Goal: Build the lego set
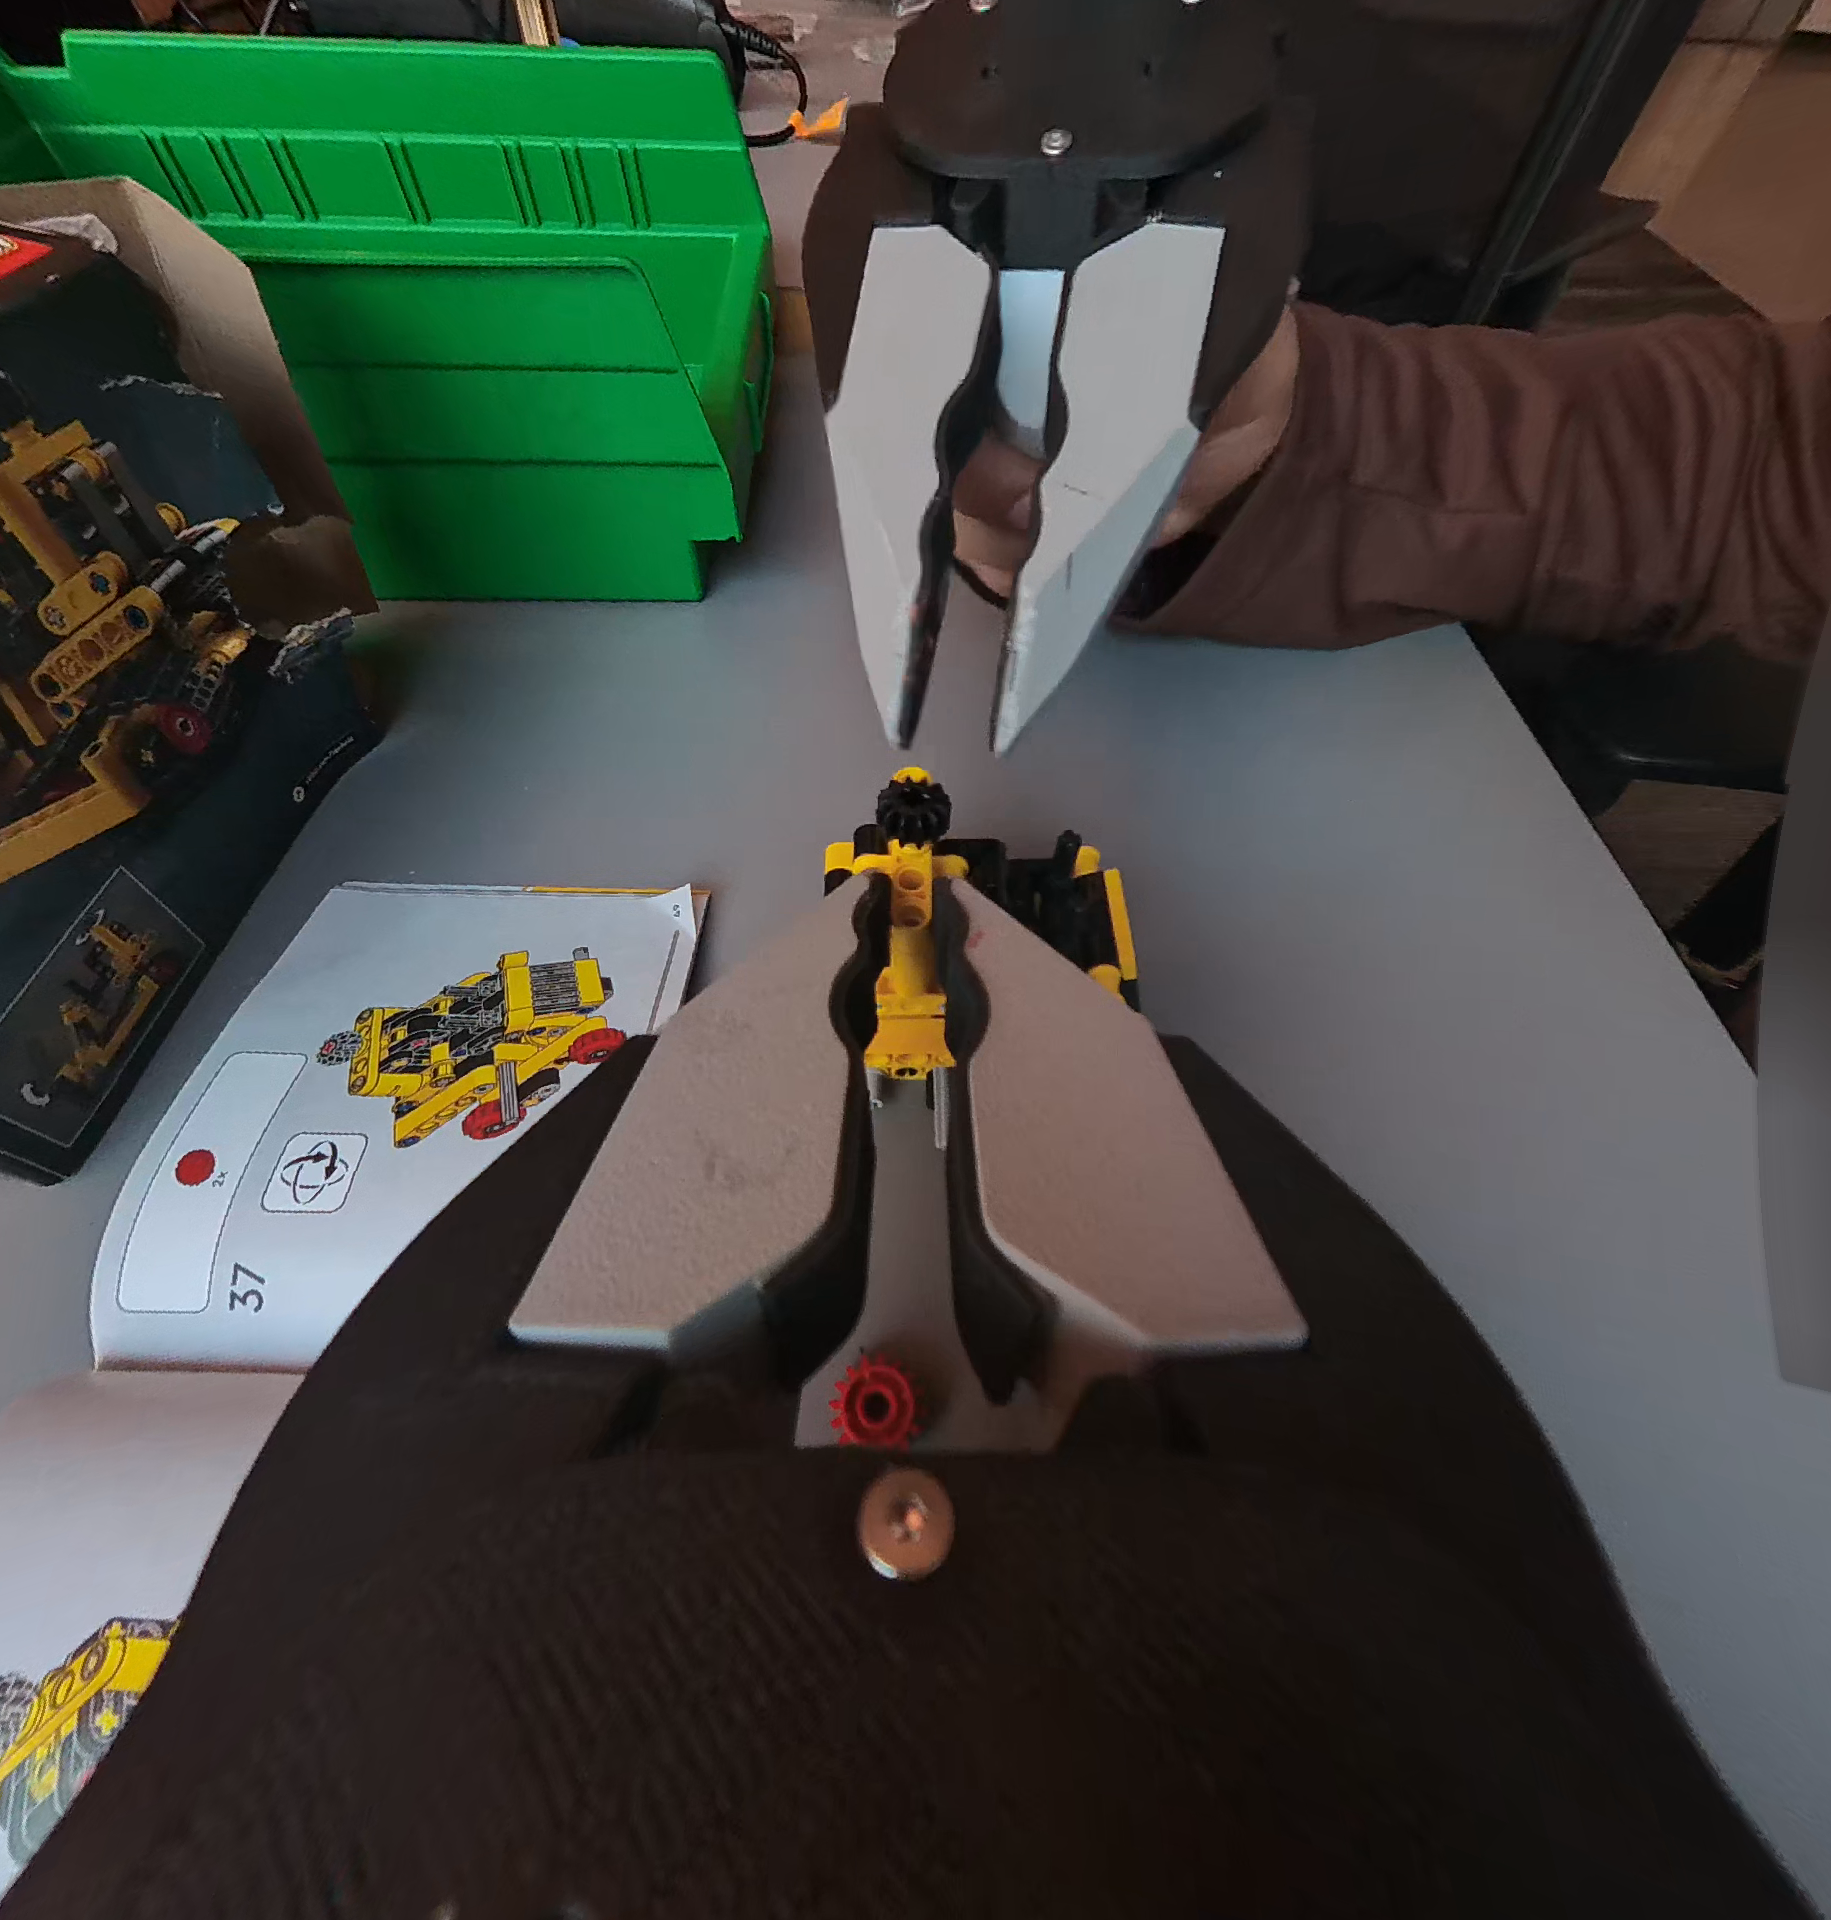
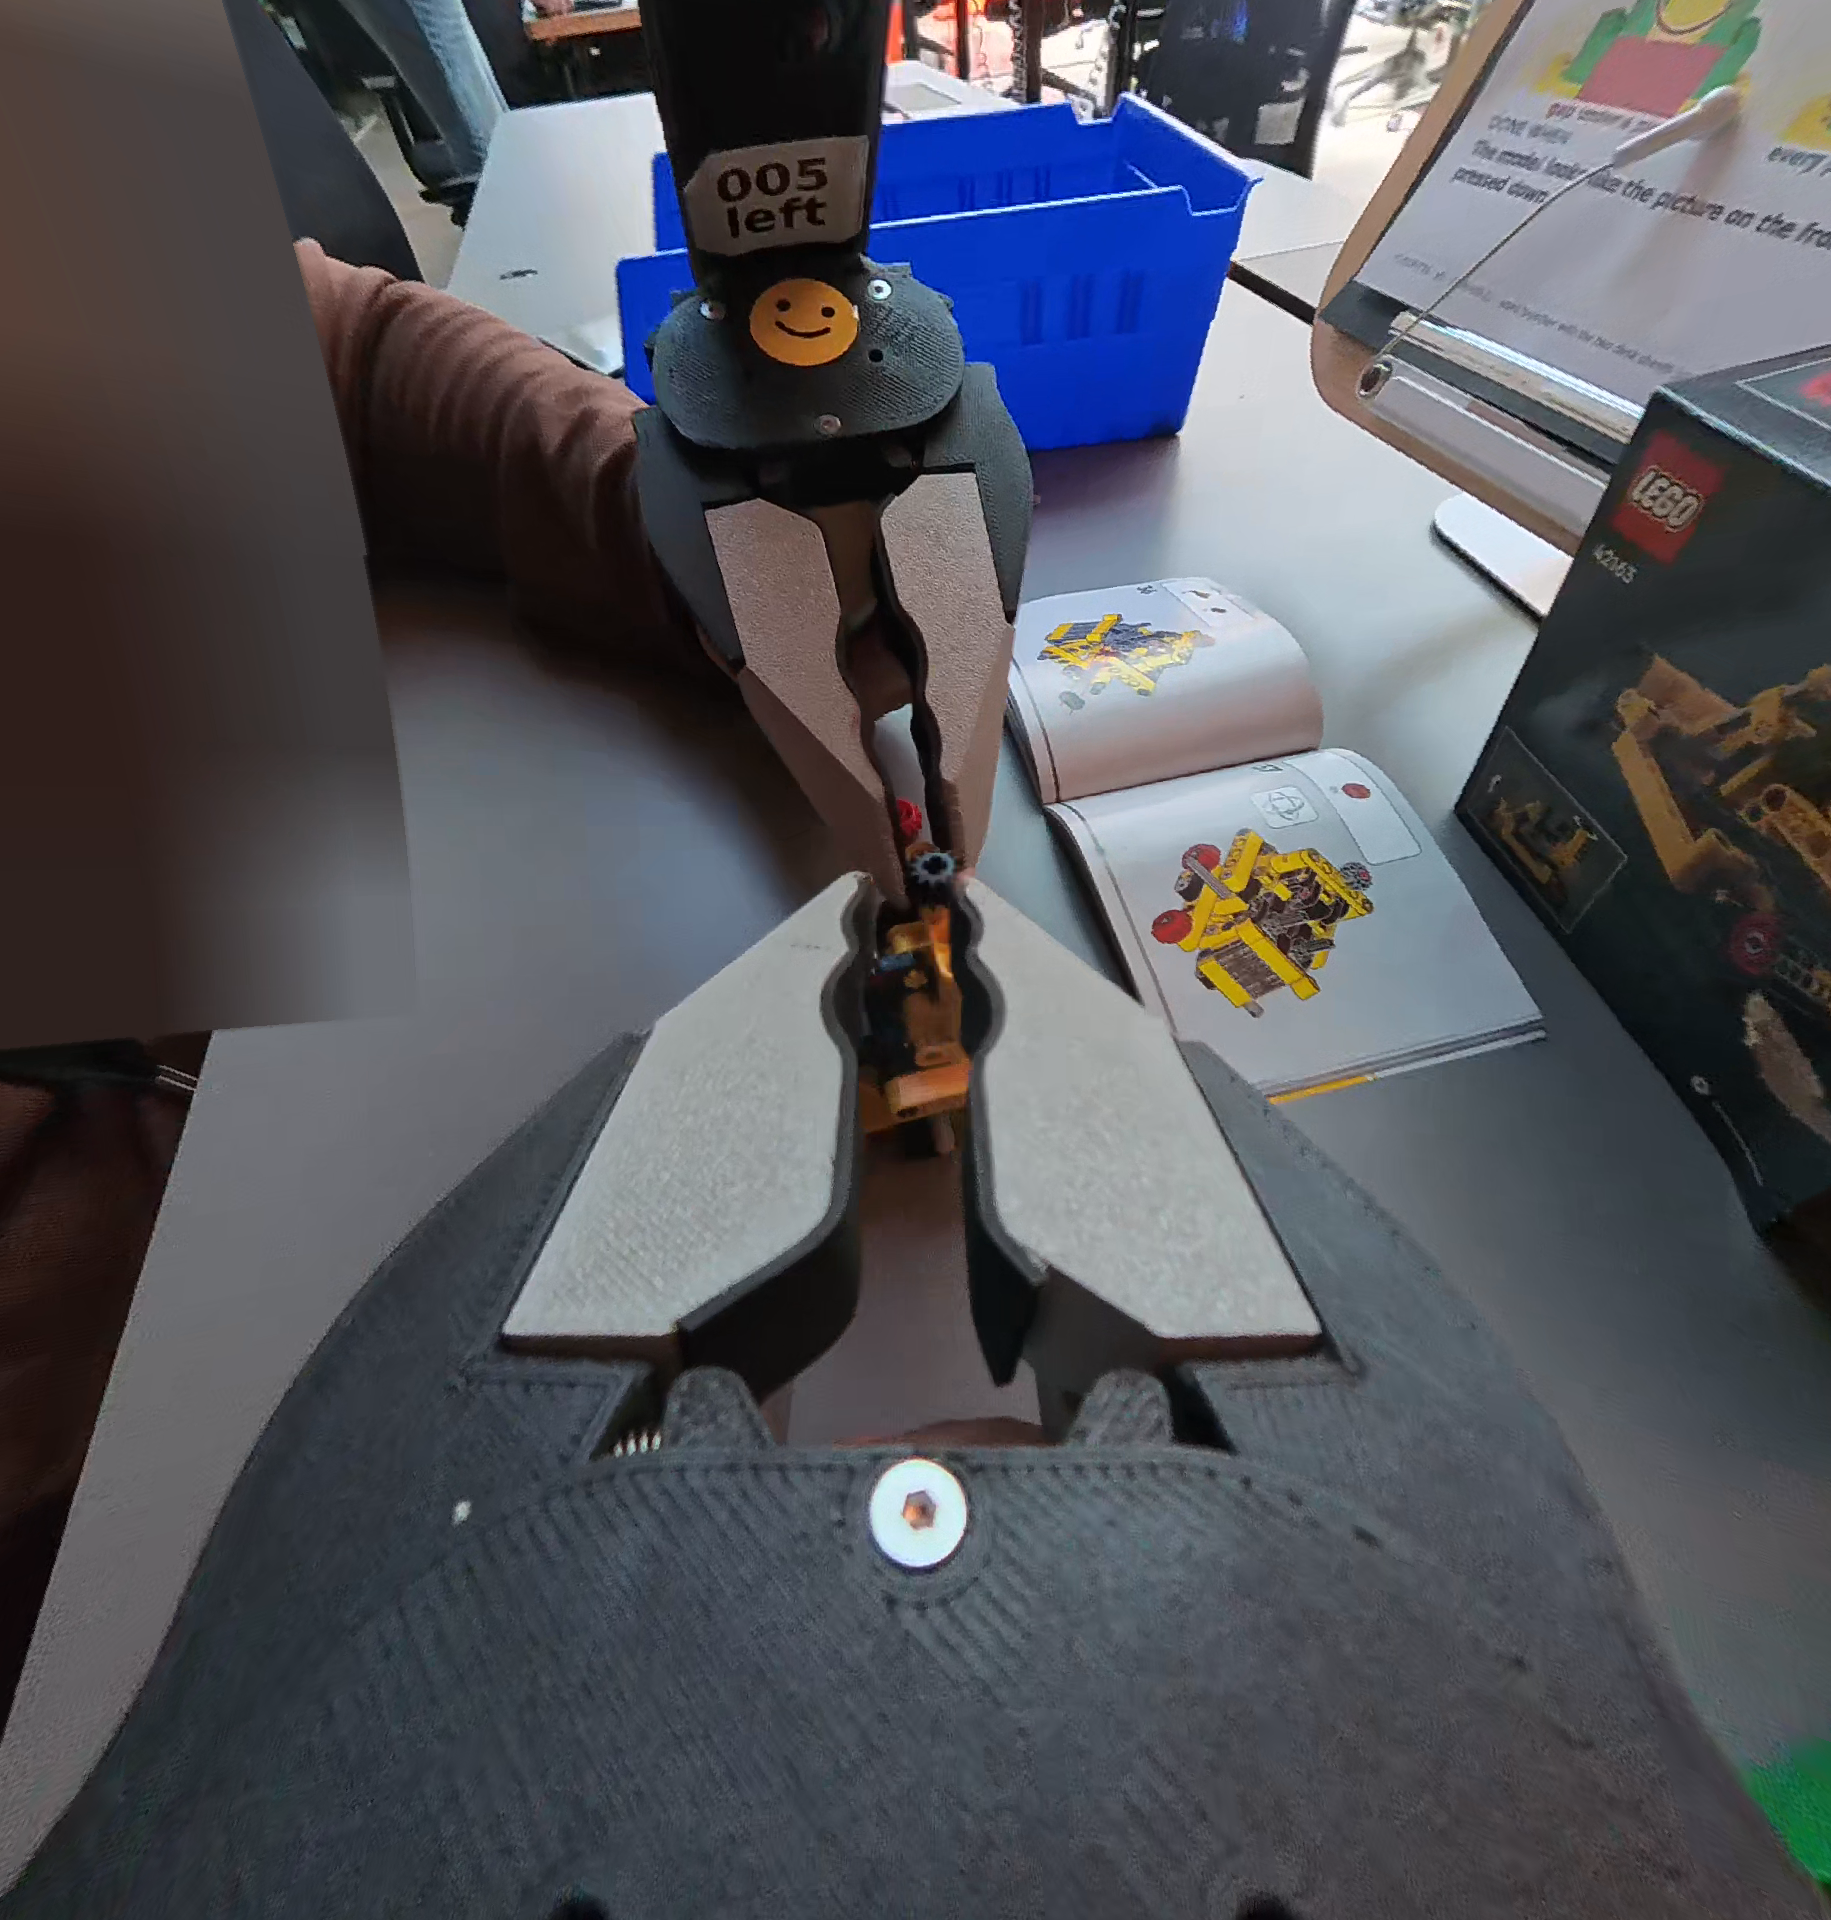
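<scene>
Left wrist view: we are clamping our left gripper (image 1: pixel 909 914) on the yellow model (image 1: pixel 909 966), while the right gripper (image 1: pixel 947 743) is hanging slightly parted just beyond its black gear (image 1: pixel 913 808). Right wrist view: we are seeing the model (image 2: pixel 916 997) sitting between the right gripper's (image 2: pixel 916 894) fingers; whether they are pinching it, we cannot tell.

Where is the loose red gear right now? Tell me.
In the left wrist view the red gear lies on the grey table, low at centre, seen between the bases of the left gripper's fingers, behind the model it clamps.
</scene>
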Available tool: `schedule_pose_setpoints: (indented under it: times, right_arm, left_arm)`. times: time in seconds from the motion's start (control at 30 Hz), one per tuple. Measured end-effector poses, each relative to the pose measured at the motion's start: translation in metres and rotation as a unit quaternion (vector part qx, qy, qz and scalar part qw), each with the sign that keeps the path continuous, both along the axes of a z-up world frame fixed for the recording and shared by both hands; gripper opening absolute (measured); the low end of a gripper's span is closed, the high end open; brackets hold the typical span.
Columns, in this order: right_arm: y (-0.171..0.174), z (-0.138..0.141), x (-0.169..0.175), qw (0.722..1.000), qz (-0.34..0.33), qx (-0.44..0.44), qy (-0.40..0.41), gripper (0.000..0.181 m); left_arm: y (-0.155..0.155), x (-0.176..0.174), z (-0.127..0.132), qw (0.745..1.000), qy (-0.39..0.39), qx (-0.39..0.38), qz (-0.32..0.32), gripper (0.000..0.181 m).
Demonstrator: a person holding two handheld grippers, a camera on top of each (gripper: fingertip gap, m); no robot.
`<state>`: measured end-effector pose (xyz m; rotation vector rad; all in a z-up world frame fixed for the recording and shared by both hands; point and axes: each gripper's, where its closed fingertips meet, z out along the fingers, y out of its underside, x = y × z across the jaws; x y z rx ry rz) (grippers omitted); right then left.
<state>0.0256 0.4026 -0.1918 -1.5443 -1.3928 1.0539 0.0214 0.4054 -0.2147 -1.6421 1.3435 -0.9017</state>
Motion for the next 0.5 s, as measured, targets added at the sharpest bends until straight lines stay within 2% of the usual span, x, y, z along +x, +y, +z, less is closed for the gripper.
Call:
schedule_pose_setpoints:
  times: [0.2,0.33,0.5]
  right_arm:
    - [0.001,-0.013,0.005,0.999,0.005,0.016,-0.047,0.008]
    - [0.003,-0.015,0.003,0.998,-0.001,0.032,-0.057,0.0]
    - [0.004,-0.015,0.003,0.997,-0.004,0.054,-0.061,0.0]
  left_arm:
    - [0.0,0.0,0.0,1.0,0.003,0.0,-0.001,0.005]
    - [0.0,0.0,0.0,1.0,0.008,0.004,-0.002,0.005]
    - [0.0,0.001,0.0,1.0,0.019,0.011,-0.002,0.005]
